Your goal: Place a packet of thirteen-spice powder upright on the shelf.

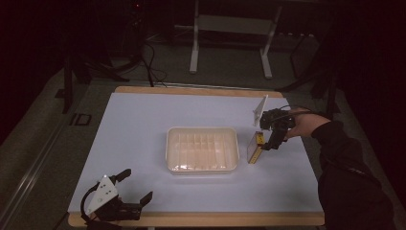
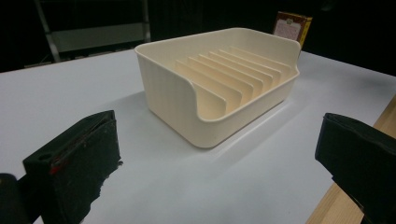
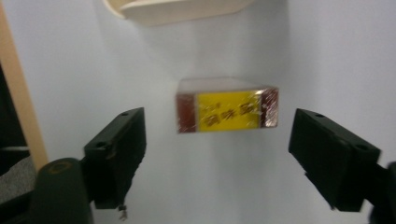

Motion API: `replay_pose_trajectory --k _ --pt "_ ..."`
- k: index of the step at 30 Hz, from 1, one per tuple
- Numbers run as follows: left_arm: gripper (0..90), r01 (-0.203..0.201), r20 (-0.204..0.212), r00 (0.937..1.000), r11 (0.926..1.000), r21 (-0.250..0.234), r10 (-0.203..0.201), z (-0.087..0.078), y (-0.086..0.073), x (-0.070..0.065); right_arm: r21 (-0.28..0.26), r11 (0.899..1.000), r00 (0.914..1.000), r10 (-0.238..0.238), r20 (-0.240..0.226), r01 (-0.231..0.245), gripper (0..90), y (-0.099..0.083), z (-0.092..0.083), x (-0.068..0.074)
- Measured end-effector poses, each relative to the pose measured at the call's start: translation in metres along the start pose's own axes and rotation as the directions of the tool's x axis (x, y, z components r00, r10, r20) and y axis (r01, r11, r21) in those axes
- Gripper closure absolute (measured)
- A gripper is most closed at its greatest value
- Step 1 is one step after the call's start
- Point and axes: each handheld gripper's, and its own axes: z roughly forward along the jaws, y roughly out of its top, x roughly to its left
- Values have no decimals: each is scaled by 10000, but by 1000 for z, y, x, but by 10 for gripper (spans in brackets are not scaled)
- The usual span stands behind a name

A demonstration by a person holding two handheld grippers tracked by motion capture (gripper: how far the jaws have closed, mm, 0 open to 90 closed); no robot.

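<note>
I hold my right claw (image 1: 269,143) above a small box (image 1: 255,147) with a yellow and dark red label, standing on edge on the white worktop (image 1: 143,124). Its jaws are spread on either side of the box, not touching it. The box stands just beside the right end of a cream ribbed tray (image 1: 202,149), which sits mid-worktop. My left claw (image 1: 136,184) rests at the near left corner of the worktop, well apart from the tray, jaws wide with nothing between them. In the left gripper view the box peeks over the tray's far rim.
</note>
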Motion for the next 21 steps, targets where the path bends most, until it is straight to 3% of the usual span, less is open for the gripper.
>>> replay_pose_trajectory --k 4,17,21 --pt "1 -13 23 10000 10000 16 13 0 0 0 1 9999 9999 121 49 -121 221 -1 8 -7" --pt "1 30 47 10000 10000 75 -30 1 0 0 -713 9974 9980 59 -625 -104 237 -8 29 -15" --pt "1 37 40 10000 10000 86 -38 1 0 0 -773 9969 9964 65 -845 -130 303 -12 37 -16"
